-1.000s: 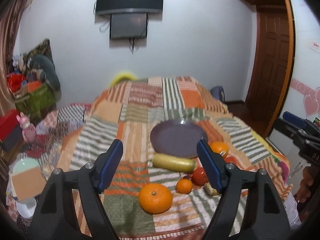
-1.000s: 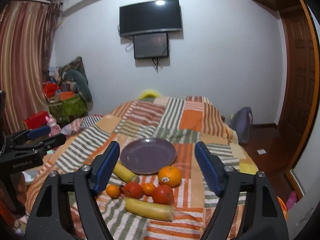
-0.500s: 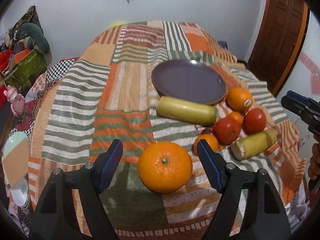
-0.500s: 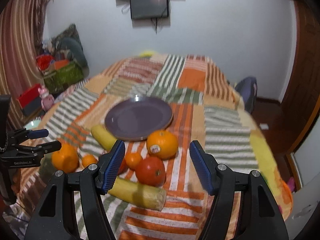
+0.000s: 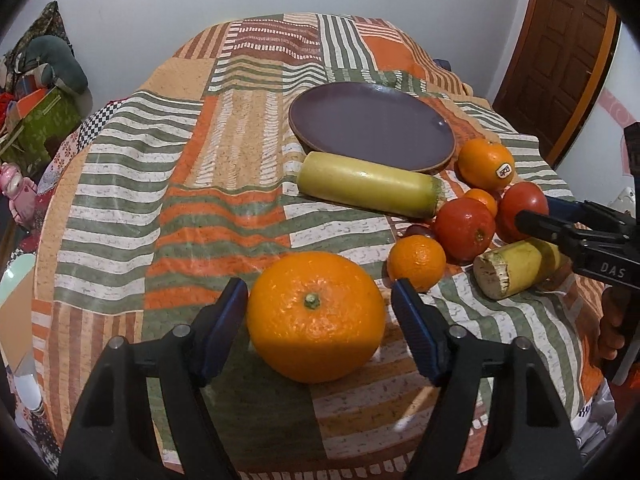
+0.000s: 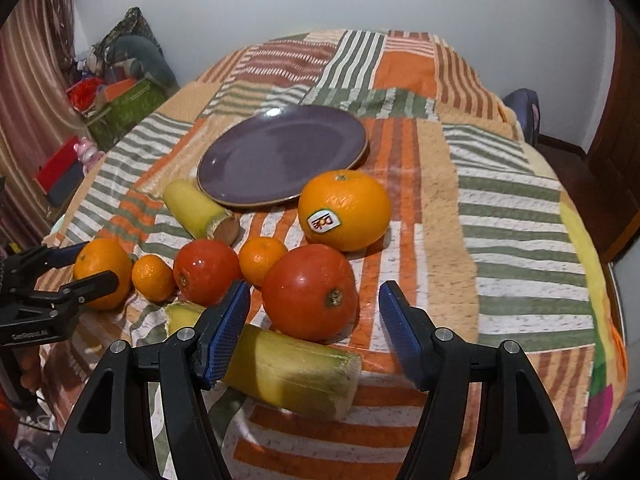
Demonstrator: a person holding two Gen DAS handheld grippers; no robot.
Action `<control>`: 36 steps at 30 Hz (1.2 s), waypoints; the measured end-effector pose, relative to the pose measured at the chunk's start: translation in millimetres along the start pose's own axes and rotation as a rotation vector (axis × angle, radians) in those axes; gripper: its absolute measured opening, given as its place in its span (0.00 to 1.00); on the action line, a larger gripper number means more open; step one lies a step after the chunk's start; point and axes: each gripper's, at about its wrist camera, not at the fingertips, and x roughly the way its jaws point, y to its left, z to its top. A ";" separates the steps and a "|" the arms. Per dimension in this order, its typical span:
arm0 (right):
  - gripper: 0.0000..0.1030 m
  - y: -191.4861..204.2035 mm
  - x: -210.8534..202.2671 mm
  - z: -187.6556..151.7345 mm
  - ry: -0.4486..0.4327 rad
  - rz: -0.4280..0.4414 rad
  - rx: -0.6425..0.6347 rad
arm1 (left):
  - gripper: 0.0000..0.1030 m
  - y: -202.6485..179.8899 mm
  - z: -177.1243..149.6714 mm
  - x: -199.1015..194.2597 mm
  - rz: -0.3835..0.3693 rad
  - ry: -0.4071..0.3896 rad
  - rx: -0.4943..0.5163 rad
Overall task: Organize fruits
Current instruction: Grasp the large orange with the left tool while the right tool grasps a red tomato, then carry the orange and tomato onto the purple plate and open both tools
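We see oranges [image 5: 316,317], tomatoes [image 6: 310,293] and yellow stalks [image 5: 368,189] lying loose just beside the bare purple plate [image 5: 372,125].

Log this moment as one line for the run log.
left gripper: open, straddling large orange | right gripper: open, around red tomato | purple plate: no fruit | phase: pre-grasp

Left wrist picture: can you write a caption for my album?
Open left gripper straddles a big round orange on the striped patchwork blanket, empty purple plate beyond.
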 end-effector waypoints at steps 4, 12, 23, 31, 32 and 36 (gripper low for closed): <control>0.54 -1.3 8.0 0.4 0.017 0.004 -0.001 | 0.68 2.1 -1.1 -0.3 -0.004 -0.013 -0.002; 0.45 1.4 5.5 2.9 0.010 -0.004 -0.016 | 0.66 0.2 1.6 -3.9 0.003 -0.016 -0.004; 0.45 6.3 -24.6 18.2 -0.086 -0.029 -0.037 | 0.66 -6.9 20.7 -32.3 -0.020 -0.101 -0.015; 0.45 8.3 -47.5 40.9 -0.168 -0.032 -0.056 | 0.66 -9.2 55.0 -61.4 -0.033 -0.198 -0.014; 0.45 7.8 -48.2 44.9 -0.176 -0.034 -0.056 | 0.66 -9.1 59.2 -63.9 -0.034 -0.208 -0.014; 0.45 9.7 -51.2 56.8 -0.203 -0.043 -0.064 | 0.66 -10.4 76.1 -70.1 -0.036 -0.240 0.000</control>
